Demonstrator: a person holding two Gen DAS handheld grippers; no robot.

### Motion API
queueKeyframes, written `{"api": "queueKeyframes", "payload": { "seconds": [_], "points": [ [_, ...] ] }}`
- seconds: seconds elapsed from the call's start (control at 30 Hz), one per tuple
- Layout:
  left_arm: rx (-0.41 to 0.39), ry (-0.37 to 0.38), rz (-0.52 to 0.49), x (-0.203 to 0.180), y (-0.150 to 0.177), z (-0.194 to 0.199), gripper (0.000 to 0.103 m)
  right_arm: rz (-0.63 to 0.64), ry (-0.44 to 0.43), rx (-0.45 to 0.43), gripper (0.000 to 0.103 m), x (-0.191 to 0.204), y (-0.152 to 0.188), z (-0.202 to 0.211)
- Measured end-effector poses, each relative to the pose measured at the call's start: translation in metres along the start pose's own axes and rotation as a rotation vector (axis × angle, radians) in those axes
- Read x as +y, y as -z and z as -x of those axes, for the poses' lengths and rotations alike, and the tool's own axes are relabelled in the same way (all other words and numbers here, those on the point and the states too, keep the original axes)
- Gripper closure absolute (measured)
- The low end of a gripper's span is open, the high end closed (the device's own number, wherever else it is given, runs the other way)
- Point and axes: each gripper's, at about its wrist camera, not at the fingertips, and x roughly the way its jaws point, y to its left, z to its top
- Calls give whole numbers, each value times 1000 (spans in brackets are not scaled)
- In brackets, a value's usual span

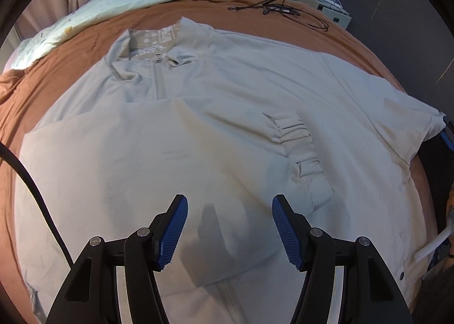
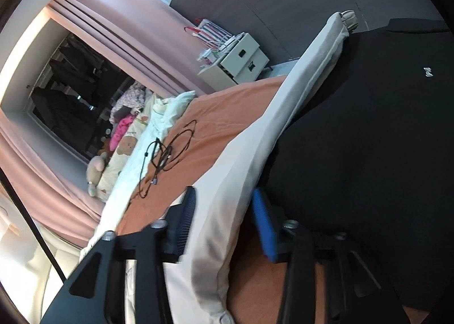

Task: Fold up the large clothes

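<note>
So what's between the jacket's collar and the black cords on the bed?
Just bare orange bedsheet. The left wrist view shows it between the jacket collar and the cords.

The pale jacket [image 1: 227,131] runs off the bottom edge of the left wrist view, its hem out of sight, and its far sleeve [image 1: 420,119] is cut at the right rim. In the right wrist view the right tongs [image 2: 224,222] are smeared by motion, so whether their pads press the cloth between them cannot be told. The print on the dark garment [image 2: 369,139] is too small to read.
</note>
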Motion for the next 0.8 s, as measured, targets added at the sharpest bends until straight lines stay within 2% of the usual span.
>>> {"api": "queueKeyframes", "payload": {
  "seconds": [0.07, 0.17, 0.33, 0.37, 0.5, 0.6, 0.73, 0.8],
  "points": [
    [4, 6, -6, -3, -2, -6, 39, -5, 4, 5, 99, 3, -1, -2],
    [8, 23, -5, -7, -7, -14, 39, -1, -23, -3, 101, 9, -3, 3],
    [8, 55, 0, -12, -8, -21, 39, 11, -153, -34, 101, 26, -3, 21],
    [8, 62, 4, -12, -7, -21, 39, 22, -193, -35, 101, 33, -2, 25],
    [8, 73, 13, -11, -2, -16, 39, 124, -252, -33, 101, 71, 6, 39],
    [0, 70, 16, -7, 2, -7, 39, 152, -154, -35, 101, 81, 9, 45],
    [-14, 62, 23, 4, 8, 9, 39, 30, -25, 4, 100, 48, -2, 38],
    [-13, 55, 25, 9, 10, 12, 39, -30, -28, 26, 100, 35, -8, 36]
  ]
}}
